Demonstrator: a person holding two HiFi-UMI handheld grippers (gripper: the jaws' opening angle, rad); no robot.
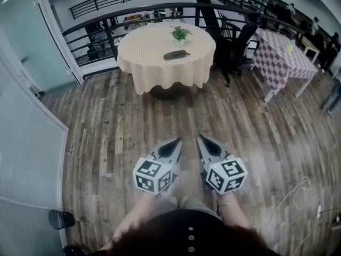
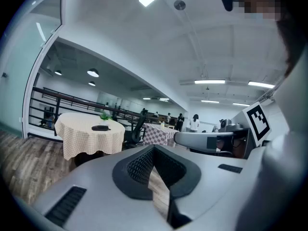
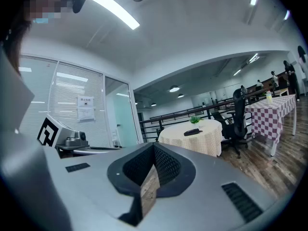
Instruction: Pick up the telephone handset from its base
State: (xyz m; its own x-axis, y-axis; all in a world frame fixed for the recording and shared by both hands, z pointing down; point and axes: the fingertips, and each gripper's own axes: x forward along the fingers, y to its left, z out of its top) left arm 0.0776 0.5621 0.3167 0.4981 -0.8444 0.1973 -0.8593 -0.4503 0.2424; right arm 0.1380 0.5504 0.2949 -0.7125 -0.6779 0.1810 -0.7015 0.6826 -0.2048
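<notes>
One telephone (image 1: 176, 55) lies on top of the round table (image 1: 160, 73), in the upper middle of the head view. It looks like a dark, flat, long lump. It is too small to tell the handset from its base.

Just behind it stands a small green plant (image 1: 181, 33); its pot is too tiny to make out. The table wears a soft cloth (image 1: 139, 57) with little pale checks that hangs down in folds.

Around it, the floor (image 1: 122, 127) is made of brown wood planks. A black chair (image 1: 237, 44) stands to the right, and past that is a second table (image 1: 282, 63) with big purple and white squares.

Low in the picture, well apart from the telephone, are the grey left gripper (image 1: 177, 141) and right gripper (image 1: 201, 139). Both are clenched tight with nothing in them. Each has a cube (image 1: 154, 175) with black and white squares.
</notes>
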